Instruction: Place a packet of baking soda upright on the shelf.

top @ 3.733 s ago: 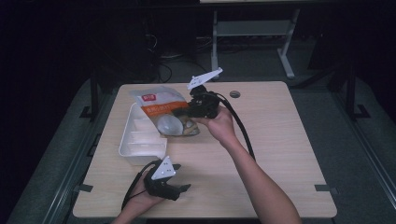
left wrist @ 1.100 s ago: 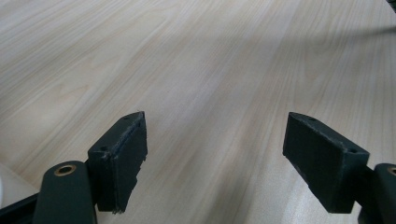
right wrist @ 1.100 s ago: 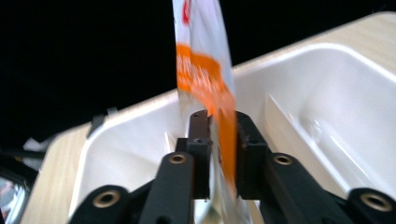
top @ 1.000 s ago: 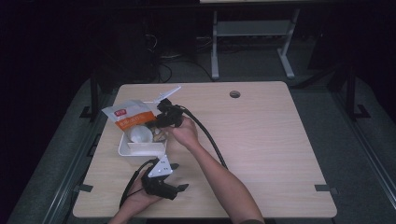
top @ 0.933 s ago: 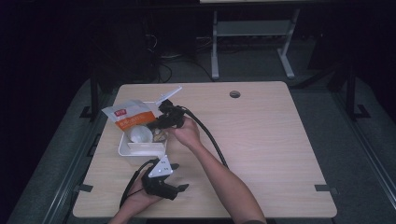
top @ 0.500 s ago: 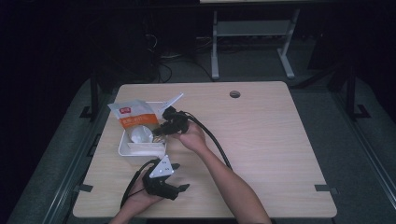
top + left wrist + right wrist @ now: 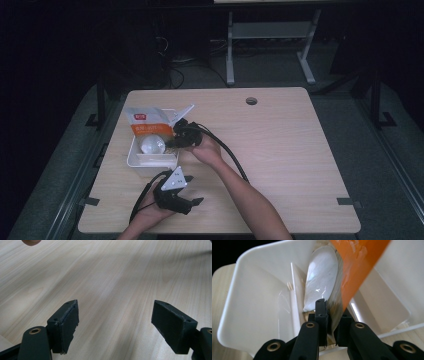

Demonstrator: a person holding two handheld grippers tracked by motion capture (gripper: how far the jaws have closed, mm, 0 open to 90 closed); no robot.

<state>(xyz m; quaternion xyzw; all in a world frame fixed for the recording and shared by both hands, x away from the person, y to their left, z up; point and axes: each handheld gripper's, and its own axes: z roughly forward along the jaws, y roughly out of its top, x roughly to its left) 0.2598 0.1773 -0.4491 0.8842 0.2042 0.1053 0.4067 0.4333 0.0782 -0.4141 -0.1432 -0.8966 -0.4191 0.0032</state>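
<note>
Crinkly orange-and-clear packet (image 7: 352,272) in glossy white tray (image 7: 254,290)

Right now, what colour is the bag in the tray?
The bag is orange with a clear, see-through part; the right gripper view shows it best.

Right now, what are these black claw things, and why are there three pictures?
A person sits at a wooden table and holds a tool in each hand, a hand-held gripper with two black jaws that pinch. One picture looks down from above the table. The other two come from small cameras riding on each tool. The left hand-held gripper rests over bare wood with its jaws wide apart and nothing between them. The right hand-held gripper is pinching the edge of a clear bag with an orange and white label. The bag hangs into a white plastic tray that has dividers inside.
</note>
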